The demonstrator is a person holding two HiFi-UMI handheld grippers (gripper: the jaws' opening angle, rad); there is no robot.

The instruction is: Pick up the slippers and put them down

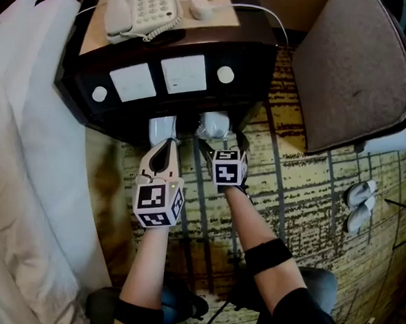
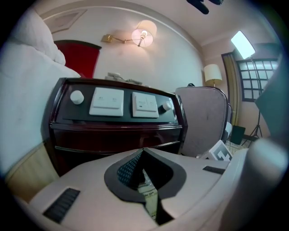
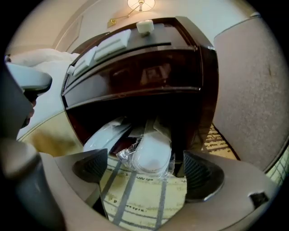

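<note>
- Fingers (image 3: 202,173) of the right gripper (image 3: 145,154) stand as wide apart as they go and hold nothing. The right slipper (image 1: 214,125) lies ahead in the gap, and neither pad touches it.
- Closure of the left gripper (image 2: 142,150) is complete, with nothing seen gripped. It points at the nightstand (image 1: 255,61), and in the head view the left slipper (image 1: 161,129) lies just past its tips.
- Location: the 2 slippers lie side by side at the front edge of the open recess under the nightstand. Their near ends poke out onto the carpet (image 1: 305,193).
- Handling, as judged: thin, light and soft, likely to flex under the pads rather than resist.
- Wrap: the right slipper sits in crinkled clear plastic. The film is probably slippery and may slide over the slipper.
- Hold point, as judged: across the protruding near end, with both side edges between the pads, biting through film and sole together and not on loose film alone.
- Containers: the recess holds the 2 slippers and its back is too dark to inspect. The plastic wrap holds 1 slipper. Whether the left slipper is wrapped as well cannot be told.
- Nightstand top: a telephone (image 1: 141,8) lies toward its left edge.
</note>
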